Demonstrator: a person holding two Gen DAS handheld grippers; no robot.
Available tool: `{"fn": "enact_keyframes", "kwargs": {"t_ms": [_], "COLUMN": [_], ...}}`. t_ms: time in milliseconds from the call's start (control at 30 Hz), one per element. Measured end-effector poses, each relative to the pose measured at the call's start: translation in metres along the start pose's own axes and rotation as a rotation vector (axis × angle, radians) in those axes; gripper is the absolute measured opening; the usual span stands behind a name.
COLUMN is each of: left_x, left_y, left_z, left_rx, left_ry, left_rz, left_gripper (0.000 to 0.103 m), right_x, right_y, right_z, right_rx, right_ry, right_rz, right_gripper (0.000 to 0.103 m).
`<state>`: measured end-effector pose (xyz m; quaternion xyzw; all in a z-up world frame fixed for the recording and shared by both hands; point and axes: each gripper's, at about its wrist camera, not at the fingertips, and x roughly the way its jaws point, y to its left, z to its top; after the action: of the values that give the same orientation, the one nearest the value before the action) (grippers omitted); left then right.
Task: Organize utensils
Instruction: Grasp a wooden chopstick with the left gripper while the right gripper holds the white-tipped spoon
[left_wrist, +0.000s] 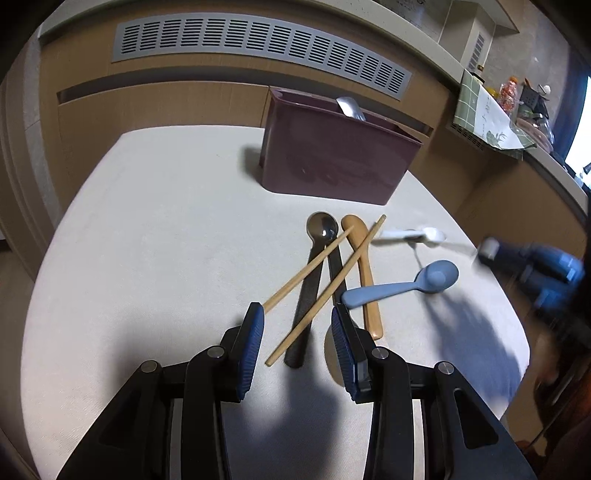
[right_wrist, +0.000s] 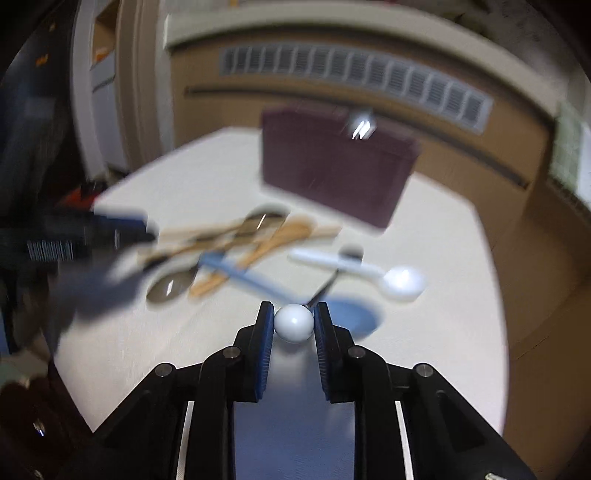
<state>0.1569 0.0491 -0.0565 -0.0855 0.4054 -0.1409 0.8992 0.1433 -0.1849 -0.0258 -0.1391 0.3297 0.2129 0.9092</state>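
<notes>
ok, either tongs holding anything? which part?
Right tongs are clamped on the white ball end of a thin dark-stemmed utensil; its far end is blurred. Left tongs are open, holding nothing.

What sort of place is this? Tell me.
Probably a home kitchen or dining corner: spoons such as the blue spoon and chopsticks lie on a pale table before a maroon holder, with a cluttered counter behind.
</notes>
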Motion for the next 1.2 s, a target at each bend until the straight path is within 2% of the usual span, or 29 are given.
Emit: {"fn": "enact_keyframes", "kwargs": {"t_ms": [100, 200, 333, 433, 500, 633, 767, 800, 900, 1033, 1133, 1200], "left_x": [0.005, 0.012, 0.034, 0.054, 0.064, 0.074, 0.08, 0.081, 0.076, 0.075, 0.083, 0.089], "left_y": [-0.004, -0.009, -0.017, -0.027, -0.031, -0.027, -0.004, 0.004, 0.021, 0.013, 0.001, -0.005], "left_z": [0.005, 0.011, 0.028, 0.042, 0.051, 0.065, 0.068, 0.069, 0.07, 0.065, 0.066, 0.073], "left_rx": [0.022, 0.083, 0.176, 0.264, 0.298, 0.276, 0.205, 0.181, 0.124, 0.19, 0.234, 0.247], "left_ry": [0.006, 0.017, 0.08, 0.131, 0.151, 0.182, 0.171, 0.172, 0.167, 0.188, 0.184, 0.19], "left_rz": [-0.002, -0.006, -0.025, 0.011, 0.009, 0.023, 0.155, 0.168, 0.141, 0.094, 0.108, 0.107], "left_gripper": [0.039, 0.039, 0.039, 0.038, 0.036, 0.035, 0.035, 0.035, 0.034, 0.034, 0.025, 0.008], "right_x": [-0.024, -0.036, -0.039, -0.036, -0.033, -0.029, -0.024, -0.023, -0.02, -0.019, -0.017, -0.016], "right_y": [-0.023, -0.038, -0.053, -0.055, -0.054, -0.059, -0.062, -0.063, -0.065, -0.063, -0.061, -0.058], "right_z": [0.026, 0.043, 0.049, 0.048, 0.043, 0.036, 0.031, 0.03, 0.028, 0.03, 0.032, 0.033], "right_rx": [0.062, 0.112, 0.173, 0.184, 0.182, 0.198, 0.214, 0.22, 0.232, 0.229, 0.225, 0.218], "right_ry": [-0.104, -0.155, -0.167, -0.158, -0.15, -0.139, -0.129, -0.125, -0.118, -0.119, -0.116, -0.112], "right_rz": [0.005, 0.034, 0.079, 0.081, 0.076, 0.09, 0.09, 0.093, 0.103, 0.102, 0.106, 0.103], "right_gripper": [0.019, 0.019, 0.019, 0.019, 0.019, 0.019, 0.019, 0.019, 0.019, 0.019, 0.019, 0.019]}}
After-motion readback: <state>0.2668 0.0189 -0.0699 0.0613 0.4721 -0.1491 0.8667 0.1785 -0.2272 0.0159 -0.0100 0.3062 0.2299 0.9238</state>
